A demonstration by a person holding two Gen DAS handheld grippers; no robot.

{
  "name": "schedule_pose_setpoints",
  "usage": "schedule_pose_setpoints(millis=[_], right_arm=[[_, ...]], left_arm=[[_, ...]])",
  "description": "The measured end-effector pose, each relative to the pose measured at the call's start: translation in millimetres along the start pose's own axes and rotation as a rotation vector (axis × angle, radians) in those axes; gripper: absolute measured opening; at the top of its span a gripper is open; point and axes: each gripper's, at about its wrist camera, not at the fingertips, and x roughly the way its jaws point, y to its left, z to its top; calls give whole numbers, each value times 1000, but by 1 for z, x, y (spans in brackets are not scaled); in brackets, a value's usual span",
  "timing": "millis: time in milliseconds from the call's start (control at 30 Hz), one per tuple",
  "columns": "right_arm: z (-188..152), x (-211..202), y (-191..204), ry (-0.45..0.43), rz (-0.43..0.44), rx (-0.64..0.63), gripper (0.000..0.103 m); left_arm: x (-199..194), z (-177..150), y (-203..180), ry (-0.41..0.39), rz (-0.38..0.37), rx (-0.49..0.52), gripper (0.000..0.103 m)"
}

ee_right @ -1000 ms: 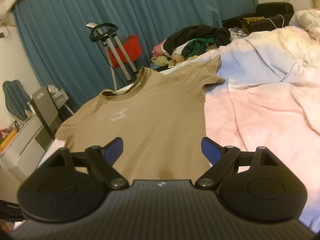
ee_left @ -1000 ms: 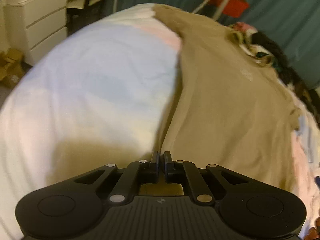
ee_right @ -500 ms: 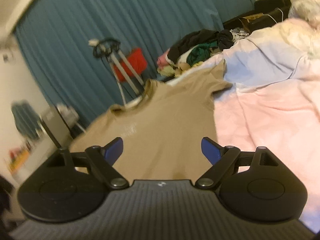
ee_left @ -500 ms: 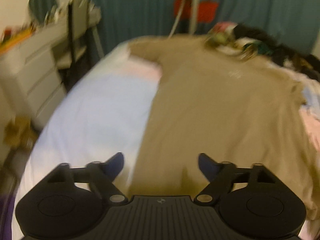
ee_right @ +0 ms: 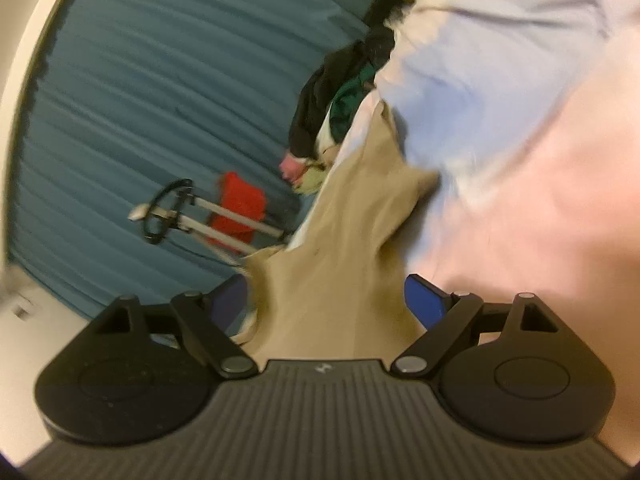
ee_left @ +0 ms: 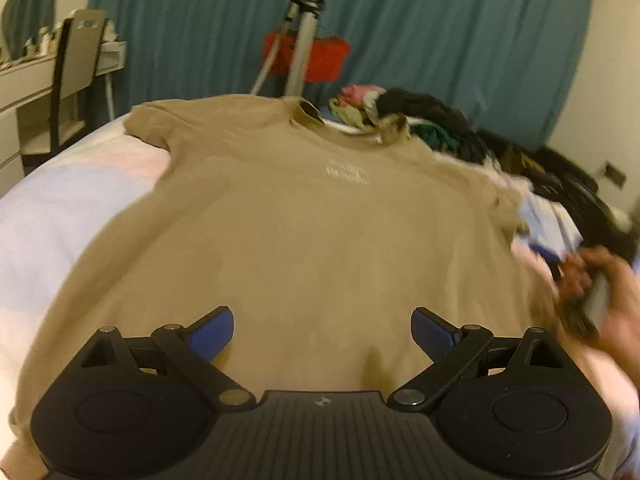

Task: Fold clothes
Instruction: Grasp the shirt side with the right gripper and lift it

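Observation:
A tan T-shirt point(ee_left: 304, 232) lies spread flat, chest print up, on the bed, its collar toward the curtain. My left gripper point(ee_left: 322, 330) hovers open above the shirt's hem with nothing between its blue pads. In the left wrist view a hand holding my right gripper point(ee_left: 560, 260) shows blurred by the shirt's right sleeve. The right wrist view is rolled sideways: the right gripper point(ee_right: 326, 304) is open, and the tan T-shirt point(ee_right: 340, 248) runs away between its fingers.
A pink and pale blue duvet point(ee_left: 60, 208) covers the bed. A pile of dark and coloured clothes point(ee_left: 432, 120) lies beyond the collar. A tripod with a red bag point(ee_left: 300, 52) stands before the teal curtain. A desk and chair point(ee_left: 76, 72) stand at left.
The left gripper let go of the shirt's edge, opened and swung over the hem. The right gripper stayed open, rolled sideways and moved toward the right sleeve.

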Motion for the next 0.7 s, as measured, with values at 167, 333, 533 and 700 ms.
schedule_pose_setpoints(millis=[167, 333, 533, 700], right_arm=[[17, 56, -26, -49, 89, 63, 75], [34, 102, -31, -55, 168, 44, 74], [45, 134, -39, -108, 131, 61, 22], [48, 117, -30, -211, 107, 2, 8]], left_arm=[[22, -4, -1, -7, -65, 10, 97], [46, -13, -3, 26, -86, 30, 97], [66, -16, -7, 32, -76, 42, 97], [71, -10, -5, 24, -62, -5, 97]])
